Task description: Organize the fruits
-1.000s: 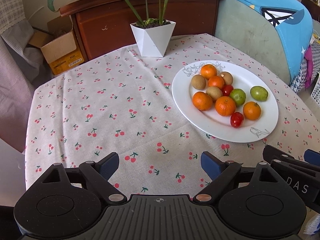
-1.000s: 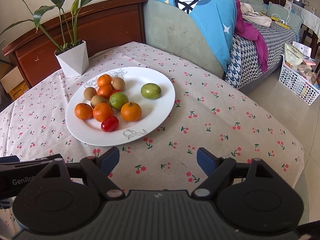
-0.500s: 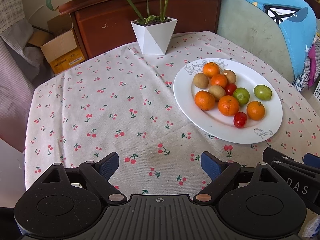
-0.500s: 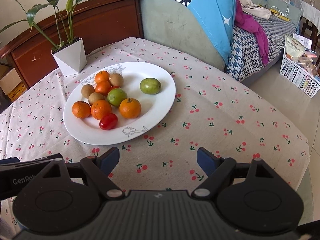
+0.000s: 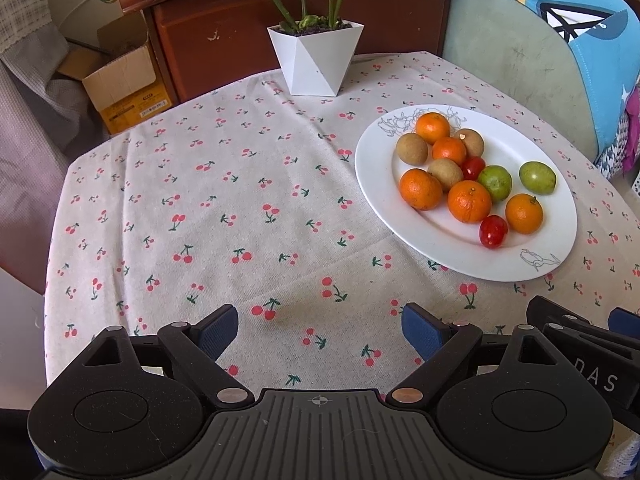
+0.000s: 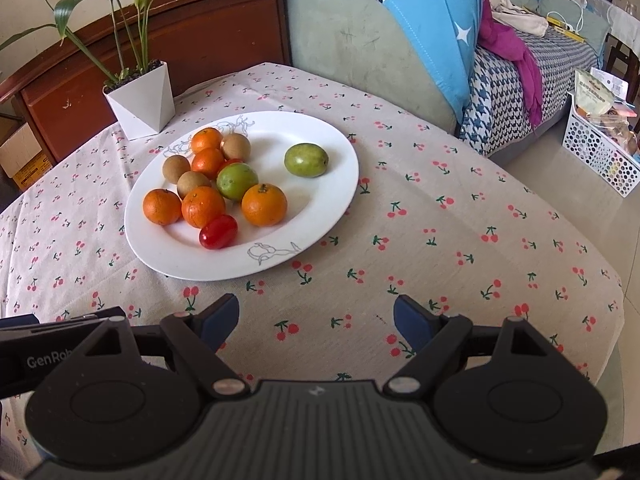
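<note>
A white oval plate on the cherry-print tablecloth holds several oranges, brown round fruits, two green fruits and red tomatoes. My left gripper is open and empty above the cloth, left of and nearer than the plate. My right gripper is open and empty, just in front of the plate's near rim. Each gripper's body shows at the edge of the other's view.
A white faceted planter with a green plant stands at the table's far side. Behind it is a wooden headboard. A cardboard box sits on the floor at left. A sofa with blue cloth and a white basket lie to the right.
Both grippers have moved slightly forward toward the plate; the plate and planter appear a little nearer. Both stay open and empty. The fruits have not moved.
</note>
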### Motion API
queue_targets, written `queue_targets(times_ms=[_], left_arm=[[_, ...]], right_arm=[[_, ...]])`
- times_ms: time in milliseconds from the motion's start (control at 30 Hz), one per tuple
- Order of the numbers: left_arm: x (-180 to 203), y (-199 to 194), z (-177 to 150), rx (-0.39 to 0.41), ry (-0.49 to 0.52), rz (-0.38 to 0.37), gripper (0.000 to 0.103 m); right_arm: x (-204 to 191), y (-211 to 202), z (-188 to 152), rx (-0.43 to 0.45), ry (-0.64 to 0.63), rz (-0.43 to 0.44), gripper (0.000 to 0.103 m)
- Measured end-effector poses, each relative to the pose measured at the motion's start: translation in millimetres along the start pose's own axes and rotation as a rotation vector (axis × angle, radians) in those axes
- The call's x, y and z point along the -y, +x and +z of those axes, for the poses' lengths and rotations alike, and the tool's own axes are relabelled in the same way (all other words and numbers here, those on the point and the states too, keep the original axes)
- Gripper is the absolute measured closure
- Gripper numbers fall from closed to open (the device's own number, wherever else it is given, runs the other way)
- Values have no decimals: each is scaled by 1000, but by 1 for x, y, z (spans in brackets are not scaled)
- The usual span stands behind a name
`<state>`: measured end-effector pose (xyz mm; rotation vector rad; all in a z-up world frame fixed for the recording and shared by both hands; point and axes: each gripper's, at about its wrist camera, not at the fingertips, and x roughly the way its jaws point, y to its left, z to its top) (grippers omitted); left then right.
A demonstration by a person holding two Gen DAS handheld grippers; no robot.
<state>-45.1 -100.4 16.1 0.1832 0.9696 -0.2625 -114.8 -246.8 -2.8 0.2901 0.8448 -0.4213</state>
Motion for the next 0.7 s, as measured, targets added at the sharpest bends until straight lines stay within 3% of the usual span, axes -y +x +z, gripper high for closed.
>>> queue_targets(times_ms=[700], left_arm=[[-34, -14, -24, 5, -41, 48, 13]], right_arm=[[-35, -5, -33, 12, -123, 48, 18]])
